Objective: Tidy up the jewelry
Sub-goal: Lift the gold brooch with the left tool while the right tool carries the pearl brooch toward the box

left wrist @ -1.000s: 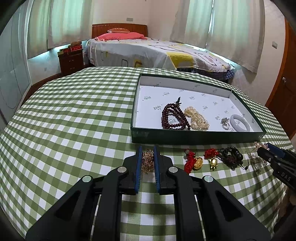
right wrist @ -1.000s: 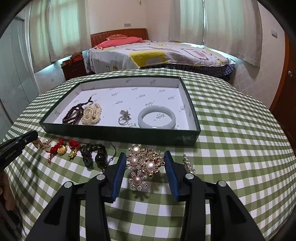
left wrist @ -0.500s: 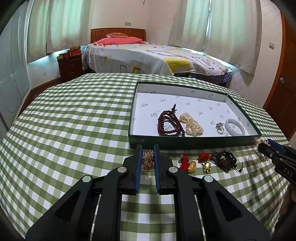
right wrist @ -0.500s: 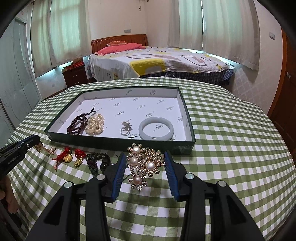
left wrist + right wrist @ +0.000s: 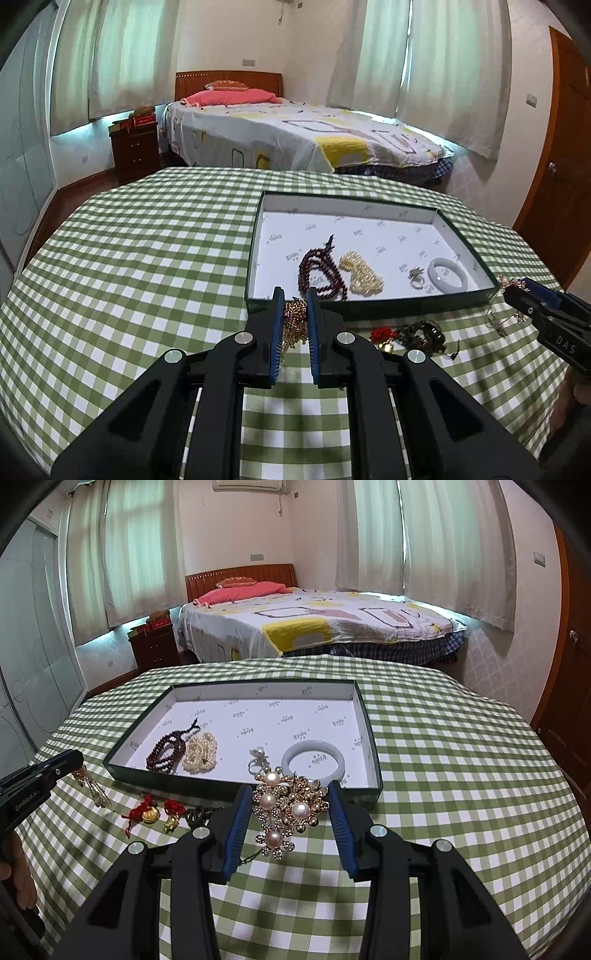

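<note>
I hold the left tongs (image 5: 295, 321) clamped on a gold chain (image 5: 294, 322) and the right tongs (image 5: 291, 816) clamped on a pearl brooch (image 5: 286, 806), both just short of the box (image 5: 369, 734). Best to clear its near wall before releasing.

Right gripper (image 5: 290, 814) clamps pearl-and-gold brooch (image 5: 286, 808) just in front of green tray (image 5: 364, 716), which holds dark beads (image 5: 168, 749), pearl strand (image 5: 201, 753), ring (image 5: 258, 762), white bangle (image 5: 313, 764).
</note>
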The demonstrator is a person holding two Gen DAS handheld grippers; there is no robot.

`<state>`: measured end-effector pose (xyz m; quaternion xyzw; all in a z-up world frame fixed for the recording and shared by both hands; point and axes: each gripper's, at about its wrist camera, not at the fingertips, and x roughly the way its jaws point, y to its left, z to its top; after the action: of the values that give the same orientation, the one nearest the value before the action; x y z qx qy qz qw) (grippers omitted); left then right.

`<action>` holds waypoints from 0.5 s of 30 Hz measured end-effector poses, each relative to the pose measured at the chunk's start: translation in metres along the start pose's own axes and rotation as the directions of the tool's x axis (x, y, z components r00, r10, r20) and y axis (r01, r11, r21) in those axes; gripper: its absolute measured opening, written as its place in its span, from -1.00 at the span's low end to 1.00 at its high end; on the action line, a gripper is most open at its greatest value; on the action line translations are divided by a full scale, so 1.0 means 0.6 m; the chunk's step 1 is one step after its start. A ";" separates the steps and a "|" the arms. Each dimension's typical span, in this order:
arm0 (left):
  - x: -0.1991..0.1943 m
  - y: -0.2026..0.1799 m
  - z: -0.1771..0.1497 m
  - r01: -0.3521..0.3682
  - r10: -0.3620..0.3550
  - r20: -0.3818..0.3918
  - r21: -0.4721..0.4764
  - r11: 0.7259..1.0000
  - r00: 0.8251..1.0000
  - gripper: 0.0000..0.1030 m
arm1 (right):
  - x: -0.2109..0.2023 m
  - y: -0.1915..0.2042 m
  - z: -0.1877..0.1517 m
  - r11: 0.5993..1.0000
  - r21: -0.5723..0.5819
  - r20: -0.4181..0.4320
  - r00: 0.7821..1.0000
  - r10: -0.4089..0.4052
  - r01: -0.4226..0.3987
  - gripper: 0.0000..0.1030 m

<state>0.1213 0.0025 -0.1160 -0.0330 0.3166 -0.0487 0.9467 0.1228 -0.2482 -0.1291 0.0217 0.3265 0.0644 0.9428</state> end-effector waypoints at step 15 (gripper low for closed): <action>-0.007 -0.022 0.069 0.062 -0.062 0.061 -0.007 0.998 0.996 -0.76 | -0.014 0.006 0.059 1.000 -0.015 0.085 0.996 0.025 -0.024 -0.18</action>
<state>0.1417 -0.0086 -0.0792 -0.0485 0.2865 -0.0756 0.9539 0.1375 -0.2460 -0.0960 0.0220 0.2852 0.0773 0.9551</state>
